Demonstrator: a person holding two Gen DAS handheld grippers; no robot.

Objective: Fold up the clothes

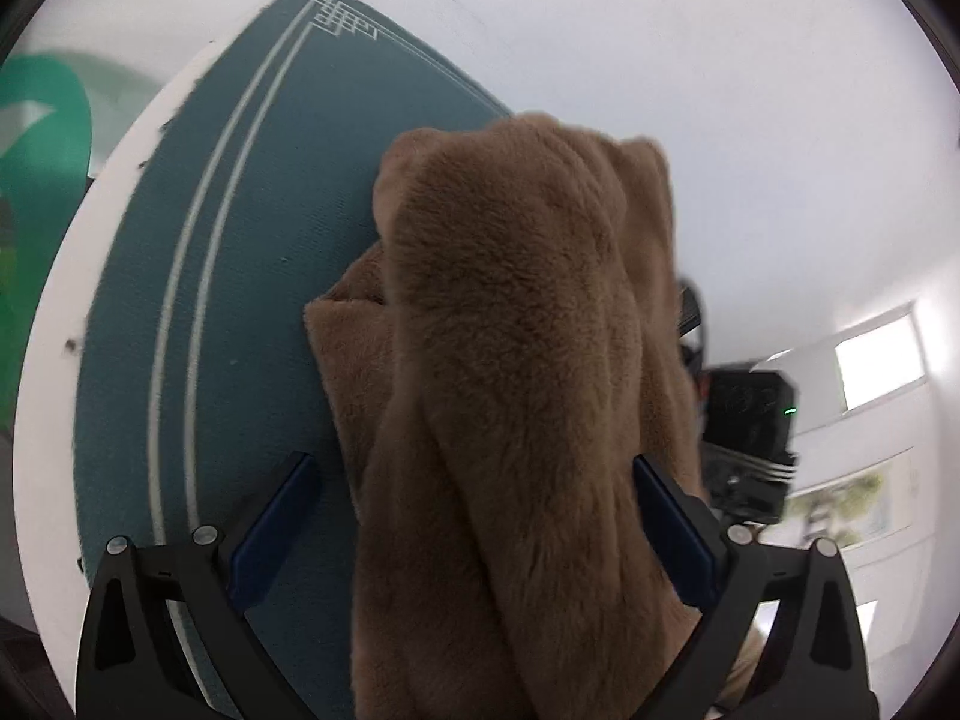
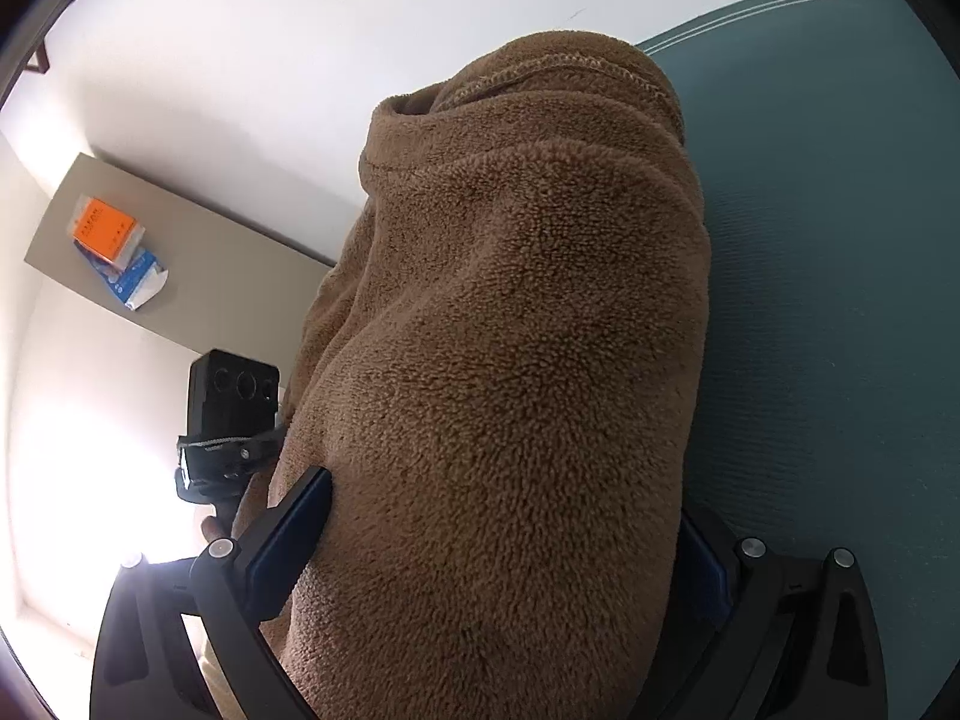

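A brown fleece garment [image 1: 516,360] hangs bunched in front of the left wrist camera, above a teal mat [image 1: 240,300]. It fills the gap of my left gripper [image 1: 474,468], whose blue-padded fingers [image 1: 276,522] stand wide apart, open. In the right wrist view the same garment [image 2: 510,330], with a stitched hem at its top, drapes over my right gripper [image 2: 504,498]. That gripper is open too. Its left finger [image 2: 294,540] shows fully, while the cloth mostly covers the right one. Each view catches the other gripper's black body [image 1: 750,420] [image 2: 234,414] close beside the cloth.
The teal mat [image 2: 840,300] with pale border lines lies on a white table [image 1: 600,30]. A green object [image 1: 42,150] sits past the table's left edge. An orange box [image 2: 105,228] and a blue packet [image 2: 138,282] rest on a beige surface.
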